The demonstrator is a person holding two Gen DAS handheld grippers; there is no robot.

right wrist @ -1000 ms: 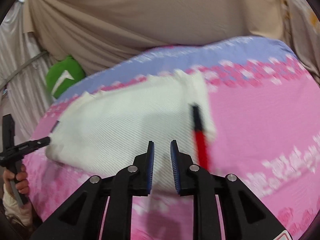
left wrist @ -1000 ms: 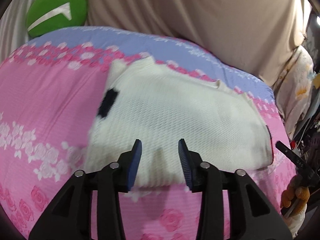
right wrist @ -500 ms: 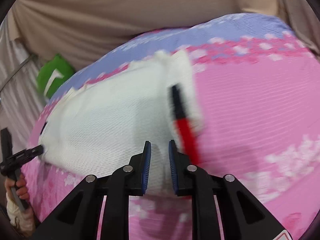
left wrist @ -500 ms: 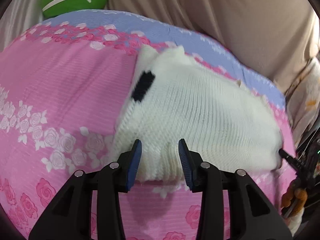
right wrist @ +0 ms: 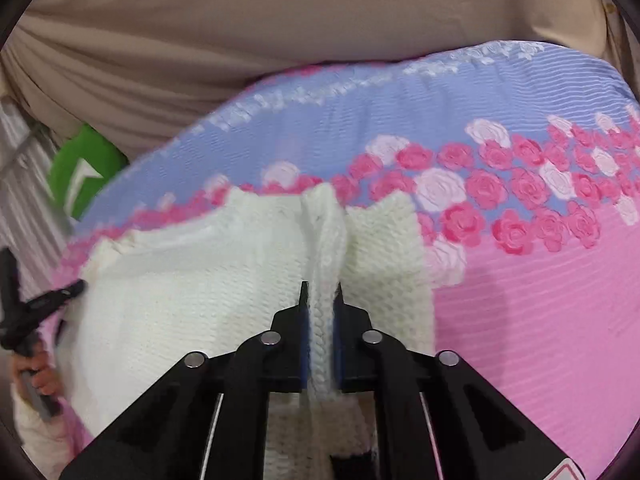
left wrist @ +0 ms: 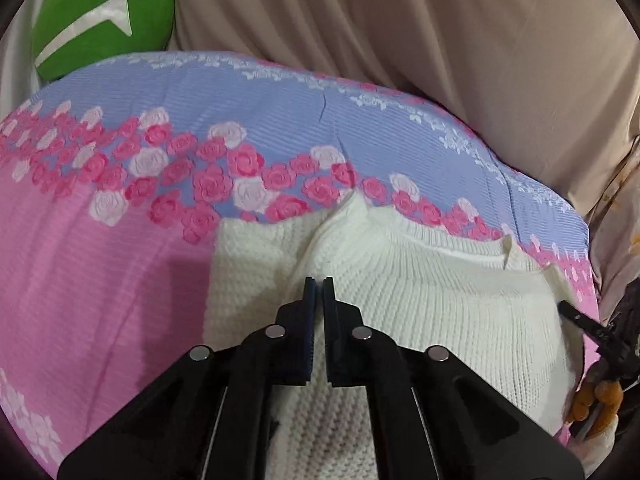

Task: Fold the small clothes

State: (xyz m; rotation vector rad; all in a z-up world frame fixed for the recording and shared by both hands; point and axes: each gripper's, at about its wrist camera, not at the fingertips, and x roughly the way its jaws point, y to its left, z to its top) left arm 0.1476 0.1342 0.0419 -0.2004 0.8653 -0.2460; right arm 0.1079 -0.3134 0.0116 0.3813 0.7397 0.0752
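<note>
Cream-white knit, chunky weave: the small sweater (left wrist: 420,312) lies on the bed (left wrist: 100,280), over the pink half of a rose-print sheet whose far band is lilac. In your left wrist view the garment fills the lower centre out to 3 o'clock, ribbed edge running across toward 2 o'clock. Your left gripper (left wrist: 319,280) has its jaws pressed together after just closing; a raised ridge of the knit runs up from the tips toward 12 o'clock and cloth shows in the slit between the blue pads, so it is pinching the sweater. In your right wrist view the sweater (right wrist: 180,300) spreads from centre out to 9 o'clock. Your right gripper (right wrist: 320,288) has also just been closing, and its jaws now clamp a thick upright fold of knit that stands between the pads and continues toward 12 o'clock. Each view catches the other tool at its edge: black tip at 3 o'clock from the left, at 9 o'clock from the right, both touching the sweater's side, with your hand (right wrist: 34,376) on the handle. Green cushion (left wrist: 104,16) with a white mark sits at 11 o'clock beyond the bed. Beige drape (left wrist: 440,40) hangs behind, 12 to 2 o'clock.
</note>
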